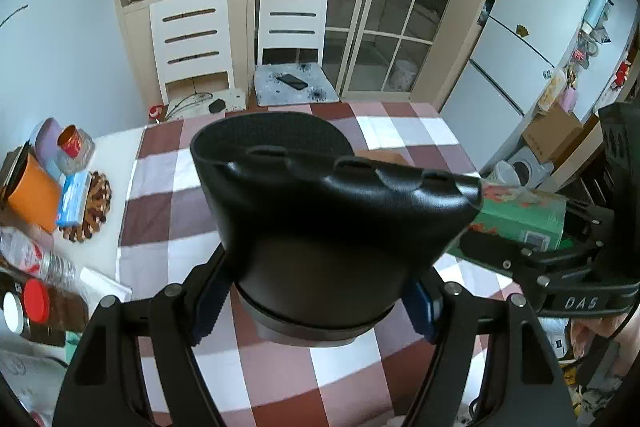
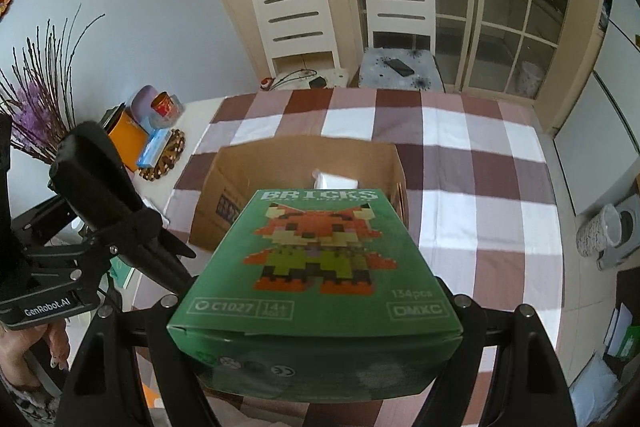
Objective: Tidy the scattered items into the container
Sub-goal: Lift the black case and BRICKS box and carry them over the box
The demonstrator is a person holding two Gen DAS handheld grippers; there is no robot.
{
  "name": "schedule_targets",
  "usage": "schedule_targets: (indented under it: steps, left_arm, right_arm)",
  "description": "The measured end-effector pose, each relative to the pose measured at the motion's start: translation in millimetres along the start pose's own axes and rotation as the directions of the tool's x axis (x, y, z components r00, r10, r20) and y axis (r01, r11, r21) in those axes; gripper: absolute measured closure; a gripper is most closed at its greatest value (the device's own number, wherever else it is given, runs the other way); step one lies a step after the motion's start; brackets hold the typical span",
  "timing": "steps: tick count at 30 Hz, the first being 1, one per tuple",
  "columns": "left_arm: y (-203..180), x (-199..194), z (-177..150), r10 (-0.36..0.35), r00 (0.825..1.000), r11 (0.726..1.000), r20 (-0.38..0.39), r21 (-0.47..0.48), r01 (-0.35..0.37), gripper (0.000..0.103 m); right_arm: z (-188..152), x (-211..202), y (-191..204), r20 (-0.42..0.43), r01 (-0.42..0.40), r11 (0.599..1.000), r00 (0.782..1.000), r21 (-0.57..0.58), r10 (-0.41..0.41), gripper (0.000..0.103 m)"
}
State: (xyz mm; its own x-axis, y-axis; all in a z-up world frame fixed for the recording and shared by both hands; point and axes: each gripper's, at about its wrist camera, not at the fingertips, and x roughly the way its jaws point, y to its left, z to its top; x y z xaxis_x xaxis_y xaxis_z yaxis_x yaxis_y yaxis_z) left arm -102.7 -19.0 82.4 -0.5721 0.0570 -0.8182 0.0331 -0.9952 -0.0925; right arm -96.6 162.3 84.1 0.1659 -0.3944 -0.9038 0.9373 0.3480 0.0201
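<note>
My left gripper (image 1: 316,299) is shut on a black hair-dryer nozzle (image 1: 320,211), held above the checked tablecloth; it also shows in the right wrist view (image 2: 100,187) at the left. My right gripper (image 2: 320,339) is shut on a green BRICKS box (image 2: 320,267) with a pixel fox on it, held just in front of an open cardboard box (image 2: 240,187). A white item (image 2: 336,183) lies inside the cardboard box. The green box also shows in the left wrist view (image 1: 524,215), with a sliver of the cardboard box (image 1: 380,157) behind the nozzle.
A checked tablecloth (image 2: 480,167) covers the table. At the left edge stand an orange container (image 1: 32,195), a blue packet (image 1: 74,197), jars (image 1: 74,147) and bottles (image 1: 36,259). Two white chairs (image 1: 292,27) stand behind the table, one with a phone (image 1: 292,81).
</note>
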Motion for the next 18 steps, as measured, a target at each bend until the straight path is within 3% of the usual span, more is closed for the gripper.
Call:
schedule_targets:
  steps: [9, 18]
  left_arm:
    - [6, 30, 40, -0.016, 1.0, 1.0, 0.01, -0.008, 0.016, 0.027]
    - [15, 86, 49, -0.005, 0.997, 0.999, -0.075, -0.035, 0.002, 0.027]
  right_arm:
    - [28, 25, -7, -0.017, 0.0, 1.0, 1.0, -0.006, -0.001, 0.021]
    - [41, 64, -15, -0.078, -0.006, 1.0, 0.997, -0.02, 0.004, 0.021]
